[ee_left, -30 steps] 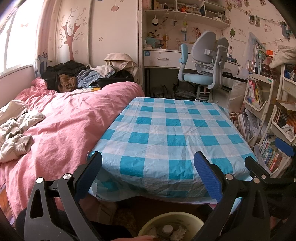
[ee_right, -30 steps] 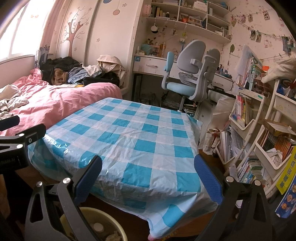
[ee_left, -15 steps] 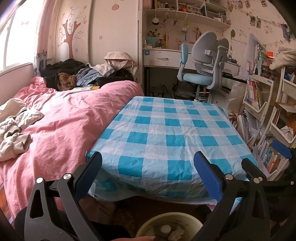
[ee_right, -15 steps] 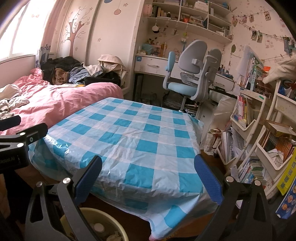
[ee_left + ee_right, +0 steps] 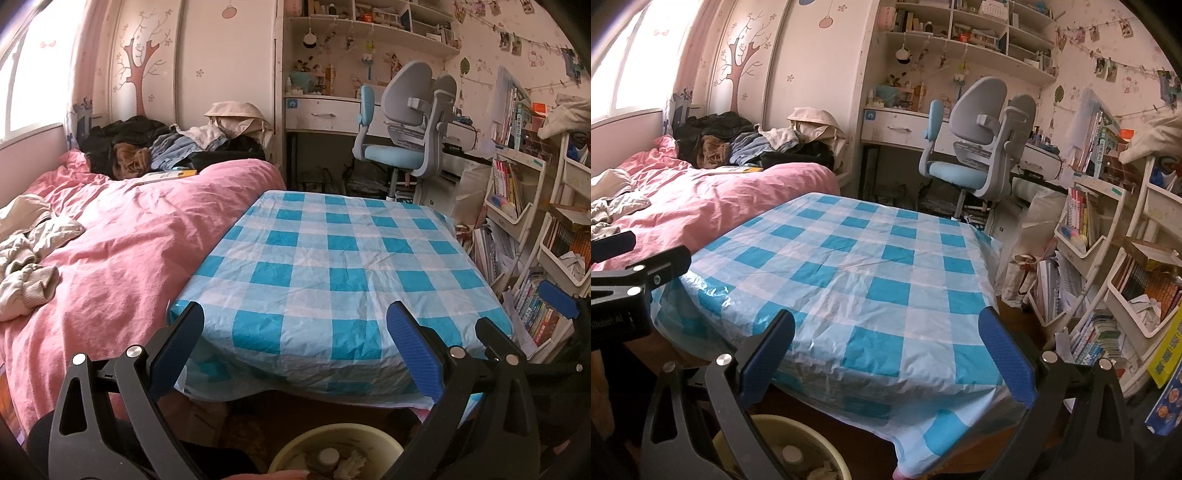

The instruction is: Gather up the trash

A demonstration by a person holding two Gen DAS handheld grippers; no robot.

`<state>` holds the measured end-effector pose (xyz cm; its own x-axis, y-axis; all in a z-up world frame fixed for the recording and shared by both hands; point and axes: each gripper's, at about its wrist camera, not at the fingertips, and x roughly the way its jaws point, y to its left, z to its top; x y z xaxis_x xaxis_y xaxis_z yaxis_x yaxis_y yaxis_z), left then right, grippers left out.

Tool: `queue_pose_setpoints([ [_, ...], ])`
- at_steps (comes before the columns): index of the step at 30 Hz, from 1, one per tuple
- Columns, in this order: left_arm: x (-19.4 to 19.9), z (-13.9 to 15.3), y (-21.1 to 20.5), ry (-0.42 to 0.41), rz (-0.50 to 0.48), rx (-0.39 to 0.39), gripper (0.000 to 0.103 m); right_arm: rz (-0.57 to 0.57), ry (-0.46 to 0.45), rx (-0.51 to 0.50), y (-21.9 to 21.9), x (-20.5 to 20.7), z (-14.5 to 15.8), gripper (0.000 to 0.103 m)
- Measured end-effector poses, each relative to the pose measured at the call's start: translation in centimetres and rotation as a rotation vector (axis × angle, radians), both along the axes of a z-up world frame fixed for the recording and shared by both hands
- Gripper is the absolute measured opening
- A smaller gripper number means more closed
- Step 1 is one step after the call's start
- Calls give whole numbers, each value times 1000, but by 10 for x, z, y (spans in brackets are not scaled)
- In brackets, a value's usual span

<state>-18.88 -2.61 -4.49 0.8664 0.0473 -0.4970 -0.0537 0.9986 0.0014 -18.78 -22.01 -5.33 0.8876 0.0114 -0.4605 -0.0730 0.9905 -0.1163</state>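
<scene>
- Below the near edge of the table, the cream trash bin sits on the floor with crumpled paper and a round cap inside; it shows at the bottom of both wrist views, low and left in the right one.
- Over that bin the left gripper hangs with its blue-padded fingers spread wide and nothing between them.
- To its right the right gripper is spread just as wide, also empty, pointing across the table's near right corner.
- Across the table lies a blue-and-white checked tablecloth, wrinkled, its top bare, its edges draping over the near and side edges.
- Against the table's left edge presses the bed with a pink duvet, leaving no gap on that side that I can see.
- Farther left on the duvet lies a pale crumpled garment; at the far end of the bed a heap of clothes is piled against the wall.
- Beyond the far edge a grey and blue desk chair stands before a white desk.
- Along the right, white book racks crowded with books and loose paper stand close to the table, with only a narrow strip of floor between.
</scene>
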Motion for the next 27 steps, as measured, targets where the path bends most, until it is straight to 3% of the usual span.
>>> queue_pose_setpoints([
  [9,1,0,-1,-1,-1,3,96,3,4,3,1,0,1,95],
  [15,2,5,-12,-21,38,88,96,1,11,20,7,-4,0,95],
  [27,41,-1,-21,112,-1,47,96,-33,75,81,0,11,-5,95],
])
